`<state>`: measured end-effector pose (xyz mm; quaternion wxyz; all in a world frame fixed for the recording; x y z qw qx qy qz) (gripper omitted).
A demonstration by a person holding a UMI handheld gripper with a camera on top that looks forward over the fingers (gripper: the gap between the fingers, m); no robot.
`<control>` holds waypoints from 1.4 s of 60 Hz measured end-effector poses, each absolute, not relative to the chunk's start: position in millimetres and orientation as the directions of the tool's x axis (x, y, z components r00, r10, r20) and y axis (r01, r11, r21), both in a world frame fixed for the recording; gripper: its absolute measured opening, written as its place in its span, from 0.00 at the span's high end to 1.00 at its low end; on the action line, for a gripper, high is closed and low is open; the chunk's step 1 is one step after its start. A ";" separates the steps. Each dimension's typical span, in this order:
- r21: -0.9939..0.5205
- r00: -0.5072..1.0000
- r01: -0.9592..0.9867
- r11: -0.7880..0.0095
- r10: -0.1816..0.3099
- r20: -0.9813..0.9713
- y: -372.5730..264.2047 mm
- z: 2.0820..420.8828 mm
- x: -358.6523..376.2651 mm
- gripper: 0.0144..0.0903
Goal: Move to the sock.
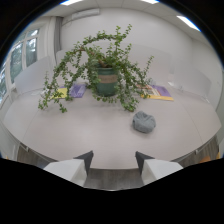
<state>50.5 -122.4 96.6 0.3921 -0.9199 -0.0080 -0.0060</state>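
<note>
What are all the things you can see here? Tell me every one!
Table: one, pale grey, stretching ahead of the fingers.
Plant: one, green, trailing, in a dark green pot, mid-table, far beyond the fingers.
Sock: one, grey-blue, bunched up, on the table in front of the plant, ahead of the fingers.
Papers: a few, yellow and purple, lying flat beside the pot on both sides.
Windows: some, bright, beyond the table.
Gripper: one, dark fingers, open, nothing between them.
</note>
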 end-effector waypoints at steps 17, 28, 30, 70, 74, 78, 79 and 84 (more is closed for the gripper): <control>-0.704 1.000 0.022 -0.709 0.026 0.005 -105.4 61.8 138.8 0.08; -0.697 0.998 0.034 -0.716 0.056 -0.008 -69.9 34.3 160.0 0.08; -0.698 0.998 0.035 -0.716 0.056 -0.007 -62.1 30.3 163.0 0.08; -0.688 0.999 0.007 -0.726 0.036 -0.029 -14.1 8.8 171.4 0.08; -0.686 0.999 0.005 -0.727 0.035 -0.030 -13.8 8.9 171.7 0.08; -0.687 0.999 0.005 -0.727 0.033 -0.028 -12.8 9.2 172.6 0.08; -0.687 0.999 0.006 -0.726 0.034 -0.027 -13.2 9.6 173.2 0.08; -0.687 0.999 0.003 -0.727 0.032 -0.029 -12.9 9.9 173.5 0.08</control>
